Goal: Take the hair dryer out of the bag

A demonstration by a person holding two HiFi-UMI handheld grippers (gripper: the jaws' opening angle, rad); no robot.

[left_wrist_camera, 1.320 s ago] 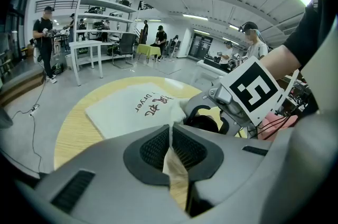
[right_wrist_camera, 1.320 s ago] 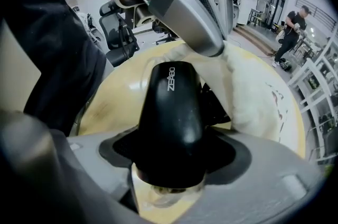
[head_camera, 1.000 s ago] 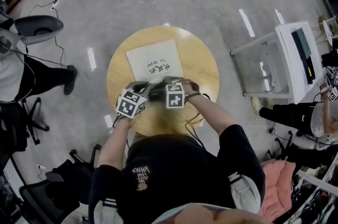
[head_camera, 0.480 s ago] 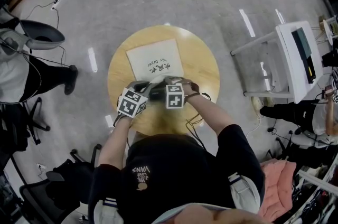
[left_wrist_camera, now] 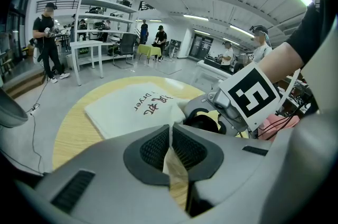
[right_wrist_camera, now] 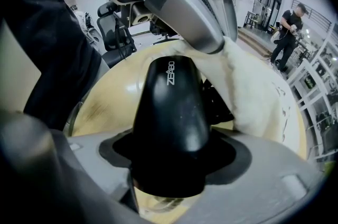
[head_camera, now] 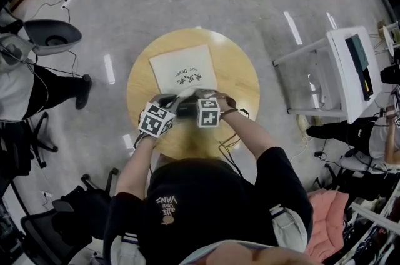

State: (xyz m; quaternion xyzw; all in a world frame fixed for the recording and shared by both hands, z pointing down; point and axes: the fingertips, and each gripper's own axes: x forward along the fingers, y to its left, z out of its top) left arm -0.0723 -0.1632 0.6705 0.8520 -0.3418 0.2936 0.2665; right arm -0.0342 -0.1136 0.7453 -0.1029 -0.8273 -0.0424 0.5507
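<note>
A: Where's the glossy black plastic hair dryer [right_wrist_camera: 171,106]?

B: Centre of the right gripper view, at the mouth of the white printed cloth bag [head_camera: 182,73] on the round wooden table [head_camera: 240,79]. The right gripper [right_wrist_camera: 170,165] is clamped around its body.

A: And the left gripper [left_wrist_camera: 170,136]?

B: Almost closed, pinching the bag's fabric edge.

Bare wood on the round table [head_camera: 240,79] right of the white bag [head_camera: 182,72], plus a strip on the left; near edge is jammed up by the left gripper [head_camera: 167,104] and right gripper [head_camera: 195,101] close together; white cart [head_camera: 337,70] sits well apart.
</note>
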